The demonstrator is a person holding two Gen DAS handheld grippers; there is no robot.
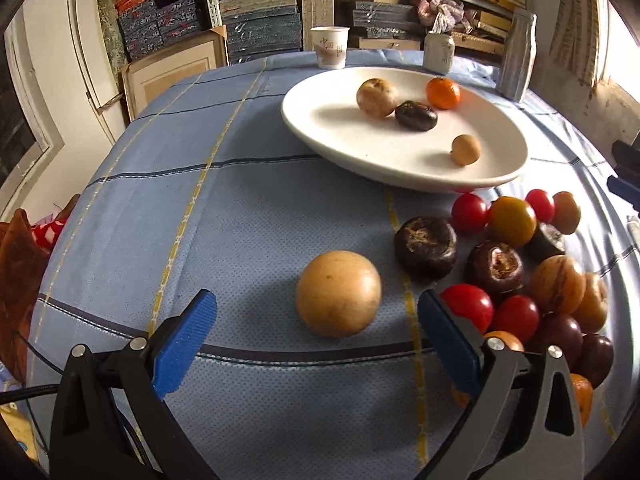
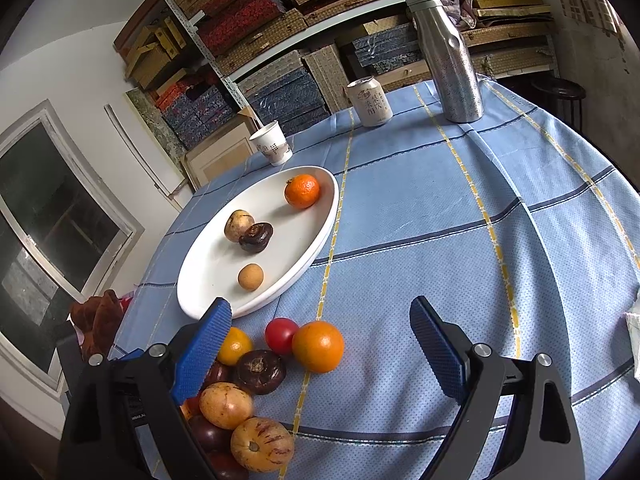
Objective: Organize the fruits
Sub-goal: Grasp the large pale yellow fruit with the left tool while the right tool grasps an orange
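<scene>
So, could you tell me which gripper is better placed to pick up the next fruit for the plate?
Left. The left gripper is open with the tan fruit lined up between its jaws. The right gripper is open too, but the pile sits off by its left jaw.

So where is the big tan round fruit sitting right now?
In the left wrist view, the tan round fruit lies on the tablecloth between the left gripper's open jaws, left of the fruit pile and in front of the white plate.

Two low tabletop views, shared white plate (image 1: 304,120) (image 2: 192,280)
</scene>
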